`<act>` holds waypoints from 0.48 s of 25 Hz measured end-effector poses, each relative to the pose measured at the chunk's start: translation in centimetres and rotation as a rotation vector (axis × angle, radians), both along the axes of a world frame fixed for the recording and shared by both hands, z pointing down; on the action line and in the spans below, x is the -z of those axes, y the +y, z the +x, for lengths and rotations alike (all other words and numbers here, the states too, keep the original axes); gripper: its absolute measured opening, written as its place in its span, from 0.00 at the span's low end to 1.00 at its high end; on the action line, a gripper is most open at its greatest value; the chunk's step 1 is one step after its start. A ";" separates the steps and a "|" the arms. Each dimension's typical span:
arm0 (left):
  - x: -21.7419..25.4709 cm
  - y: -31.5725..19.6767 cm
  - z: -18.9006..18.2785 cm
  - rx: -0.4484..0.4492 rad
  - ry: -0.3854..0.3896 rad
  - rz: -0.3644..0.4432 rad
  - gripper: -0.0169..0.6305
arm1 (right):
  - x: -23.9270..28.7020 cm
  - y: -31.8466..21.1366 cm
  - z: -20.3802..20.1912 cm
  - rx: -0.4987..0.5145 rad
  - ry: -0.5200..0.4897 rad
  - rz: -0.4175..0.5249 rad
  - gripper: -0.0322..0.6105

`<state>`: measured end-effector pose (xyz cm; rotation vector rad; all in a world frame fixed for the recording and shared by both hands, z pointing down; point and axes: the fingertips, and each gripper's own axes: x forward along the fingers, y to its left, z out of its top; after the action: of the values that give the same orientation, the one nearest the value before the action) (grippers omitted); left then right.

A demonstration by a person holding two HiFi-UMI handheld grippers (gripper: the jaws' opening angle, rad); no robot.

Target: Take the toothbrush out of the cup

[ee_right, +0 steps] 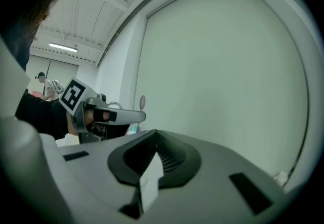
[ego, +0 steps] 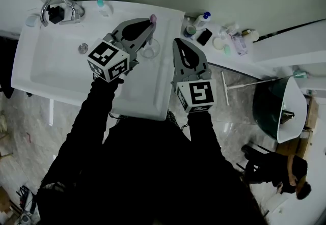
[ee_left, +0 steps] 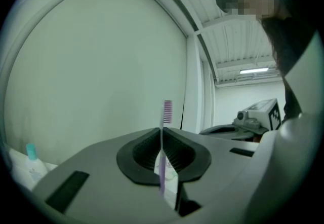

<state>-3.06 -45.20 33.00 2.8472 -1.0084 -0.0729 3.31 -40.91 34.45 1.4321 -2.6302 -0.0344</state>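
Toothbrush point(ee_left: 167, 112) clamped upright in the left gripper point(ee_left: 162, 129), above the cup point(ego: 149, 48).

The left gripper's jaws are closed on the thin purple handle; the bristle head is seen above them and the rest of the handle below. The clear cup is seen on the white sink point(ego: 61, 74), right of the basin and just under the gripper's tip; whether the handle's lower end is clear of the cup's rim cannot be told. The right gripper point(ee_right: 154, 133) is held beside it, near the sink's right edge, its jaws brought together with nothing gripped.
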 end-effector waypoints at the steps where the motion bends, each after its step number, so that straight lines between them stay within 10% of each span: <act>1: 0.8 0.3 0.1 -0.002 0.009 0.012 0.06 | 0.1 0.1 -0.2 0.007 -0.003 -0.001 0.06; 12: 6.3 3.0 1.1 -0.016 0.073 0.062 0.06 | -0.7 1.3 -2.2 0.112 -0.013 -0.038 0.17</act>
<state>-1.92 -42.23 26.73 2.8844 -0.9864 -0.2087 1.10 -39.64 35.18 1.2768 -2.7038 0.0128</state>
